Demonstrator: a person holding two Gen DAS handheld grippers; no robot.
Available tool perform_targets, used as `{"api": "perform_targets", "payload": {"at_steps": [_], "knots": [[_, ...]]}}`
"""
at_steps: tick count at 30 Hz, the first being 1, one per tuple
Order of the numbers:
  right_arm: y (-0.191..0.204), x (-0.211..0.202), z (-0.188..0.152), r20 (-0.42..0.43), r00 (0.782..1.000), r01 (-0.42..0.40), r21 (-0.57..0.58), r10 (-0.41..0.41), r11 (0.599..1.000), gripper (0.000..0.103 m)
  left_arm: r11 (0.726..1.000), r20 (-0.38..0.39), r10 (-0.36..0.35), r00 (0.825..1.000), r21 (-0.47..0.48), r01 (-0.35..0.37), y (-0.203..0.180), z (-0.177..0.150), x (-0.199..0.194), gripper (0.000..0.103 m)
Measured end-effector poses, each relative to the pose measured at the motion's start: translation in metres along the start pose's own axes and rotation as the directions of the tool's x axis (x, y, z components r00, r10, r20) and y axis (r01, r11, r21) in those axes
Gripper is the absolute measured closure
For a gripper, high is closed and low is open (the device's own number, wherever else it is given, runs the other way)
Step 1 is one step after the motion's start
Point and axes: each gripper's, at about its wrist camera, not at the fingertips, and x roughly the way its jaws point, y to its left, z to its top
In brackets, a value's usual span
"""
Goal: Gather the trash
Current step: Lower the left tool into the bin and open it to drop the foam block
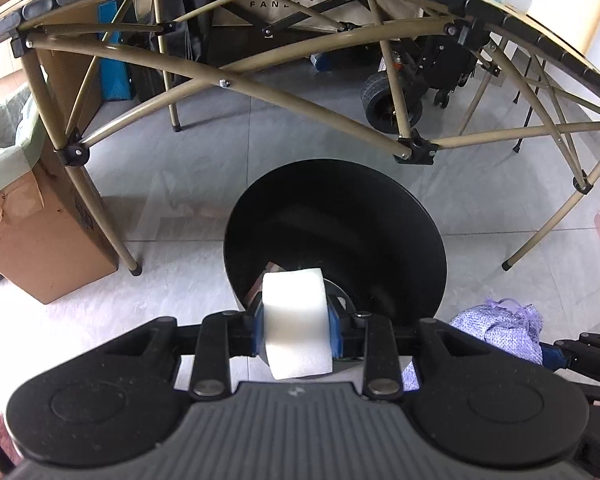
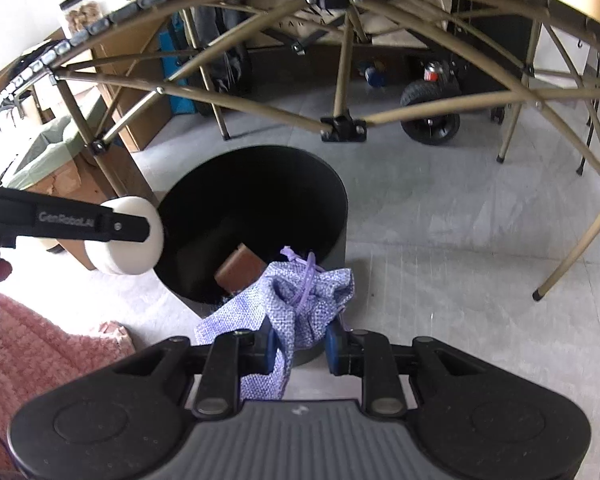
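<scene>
A round black bin (image 1: 400, 216) (image 2: 324, 196) stands on the grey tiled floor under a folding table. A brown box (image 2: 240, 268) lies at its bottom. My left gripper (image 1: 296, 320) is shut on a white roll of tape (image 1: 296, 320) and holds it over the bin's near rim. From the right wrist view the same white roll (image 2: 140, 236) hangs by the bin's left edge. My right gripper (image 2: 300, 344) is shut on a crumpled purple woven pouch (image 2: 300, 304), also seen as the pouch (image 1: 500, 332) at the right of the left wrist view, above the bin's near rim.
The tan folding table frame (image 1: 300, 92) (image 2: 340, 124) arches overhead, its legs around the bin. A cardboard box with a green liner (image 1: 32, 232) (image 2: 56, 160) stands to the left. A wheeled cart (image 1: 392, 100) sits behind. A pink rug (image 2: 40, 360) lies at the near left.
</scene>
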Motion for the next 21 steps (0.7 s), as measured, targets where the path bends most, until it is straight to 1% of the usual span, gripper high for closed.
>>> {"api": "perform_targets", "payload": {"at_steps": [3, 7, 11, 21], "knots": [[-0.002, 0.003, 0.0, -0.016, 1.0, 0.001, 0.017, -0.001, 1.0, 0.081, 1.0, -0.006, -0.005, 1.0, 0.008, 0.005, -0.003, -0.001, 0.0, 0.073], [0.0, 0.003, 0.001, -0.017, 1.0, -0.004, 0.014, 0.005, 1.0, 0.08, 1.0, -0.018, -0.007, 1.0, 0.026, 0.008, -0.008, -0.001, 0.002, 0.073], [-0.001, 0.004, 0.002, -0.028, 1.0, 0.009, 0.024, -0.008, 1.0, 0.08, 1.0, -0.048, -0.001, 0.999, 0.027, 0.002, -0.012, 0.0, 0.006, 0.073], [-0.016, 0.003, 0.005, -0.021, 0.999, 0.04, 0.086, -0.039, 0.995, 0.08, 0.999, -0.114, 0.017, 0.993, 0.033, -0.013, -0.023, 0.005, 0.017, 0.073]]}}
